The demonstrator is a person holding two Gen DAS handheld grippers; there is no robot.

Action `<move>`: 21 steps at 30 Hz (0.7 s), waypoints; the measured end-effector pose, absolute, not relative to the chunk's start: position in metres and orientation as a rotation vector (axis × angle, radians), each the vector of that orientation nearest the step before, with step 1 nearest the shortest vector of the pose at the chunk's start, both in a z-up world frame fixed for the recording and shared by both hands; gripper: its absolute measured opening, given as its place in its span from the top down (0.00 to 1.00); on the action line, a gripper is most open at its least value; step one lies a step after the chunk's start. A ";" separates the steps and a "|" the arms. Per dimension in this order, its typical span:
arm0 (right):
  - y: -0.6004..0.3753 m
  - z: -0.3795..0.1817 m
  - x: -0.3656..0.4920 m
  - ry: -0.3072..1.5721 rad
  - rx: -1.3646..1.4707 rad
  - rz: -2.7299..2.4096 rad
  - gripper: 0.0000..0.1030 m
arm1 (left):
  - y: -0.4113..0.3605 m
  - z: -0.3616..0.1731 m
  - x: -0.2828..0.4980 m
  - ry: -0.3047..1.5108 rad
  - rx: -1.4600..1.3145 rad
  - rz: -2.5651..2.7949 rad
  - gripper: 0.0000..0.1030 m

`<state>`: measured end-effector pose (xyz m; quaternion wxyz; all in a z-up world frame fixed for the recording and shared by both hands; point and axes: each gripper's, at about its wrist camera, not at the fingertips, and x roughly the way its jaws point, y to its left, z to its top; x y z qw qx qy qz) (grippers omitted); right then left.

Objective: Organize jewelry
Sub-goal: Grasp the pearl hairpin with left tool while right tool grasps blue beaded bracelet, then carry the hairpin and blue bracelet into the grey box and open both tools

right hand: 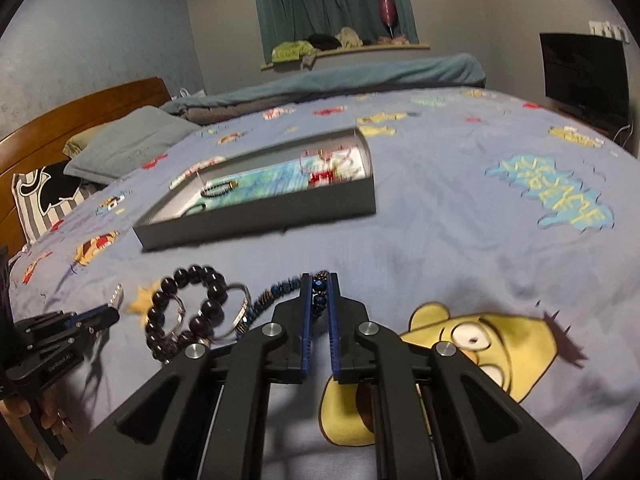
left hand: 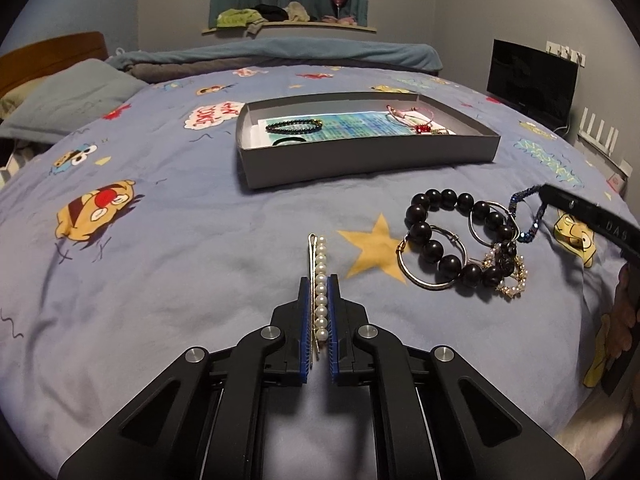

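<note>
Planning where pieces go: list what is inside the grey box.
Grey box: small dark bead bracelet, black band, tangled pink and red pieces on a blue-green printed sheet. Its near wall hides the front floor.

The bedsheet (left hand: 200,208) is pale blue, printed with yellow cartoon faces and a yellow star (left hand: 374,254). The box (left hand: 360,156) is grey — its lining blue-green. White pearls run along a gold hairpin (left hand: 319,288); the big beads (left hand: 444,240) are black, the small bracelet (right hand: 316,294) dark blue.

Right gripper (left hand: 612,229) reads perhaps "DAS"
</note>
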<state>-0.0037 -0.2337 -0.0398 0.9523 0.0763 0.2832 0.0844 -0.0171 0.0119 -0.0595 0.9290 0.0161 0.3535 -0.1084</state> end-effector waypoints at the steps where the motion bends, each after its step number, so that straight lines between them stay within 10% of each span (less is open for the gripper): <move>1: -0.233 -0.036 -0.004 0.568 0.152 0.176 0.93 | 0.014 -0.058 -0.017 0.731 0.025 -0.226 0.92; 21: -0.215 0.047 0.043 0.466 0.002 0.220 0.93 | 0.012 0.010 0.042 0.687 0.063 -0.297 0.92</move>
